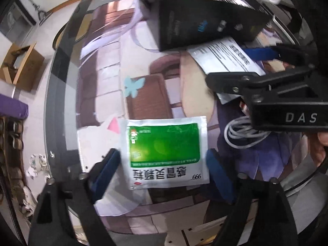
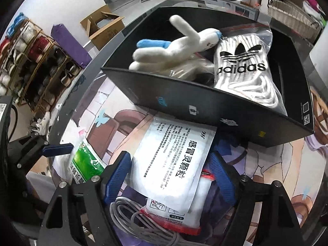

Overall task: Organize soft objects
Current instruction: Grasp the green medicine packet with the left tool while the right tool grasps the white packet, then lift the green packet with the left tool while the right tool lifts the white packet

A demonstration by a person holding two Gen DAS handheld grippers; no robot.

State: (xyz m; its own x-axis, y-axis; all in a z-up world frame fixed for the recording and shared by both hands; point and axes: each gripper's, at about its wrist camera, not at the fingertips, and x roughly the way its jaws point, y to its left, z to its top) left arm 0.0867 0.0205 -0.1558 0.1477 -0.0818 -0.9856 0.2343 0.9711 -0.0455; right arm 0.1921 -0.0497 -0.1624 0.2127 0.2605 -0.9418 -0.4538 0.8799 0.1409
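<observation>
While I am hovering my left gripper (image 1: 162,176) spread wide around the green sachet (image 1: 165,150), I am judging that a good pinch means coming down square so both pads meet its side edges and the foil does not slide off the slick table (image 1: 114,82). My right gripper (image 2: 171,176) is likewise spread, straddling the white sachet (image 2: 174,164), which is lying printed side up, nearer to me than the black box (image 2: 205,112), on top of a red-trimmed pouch (image 2: 184,219) and beside a coiled cable (image 2: 143,223). I am aiming to catch the top sachet alone. Beyond it, the black box is already holding a plush toy (image 2: 164,49) and a bagged white item (image 2: 246,67), so both sachets probably belong there, lifted clear over its near wall.
</observation>
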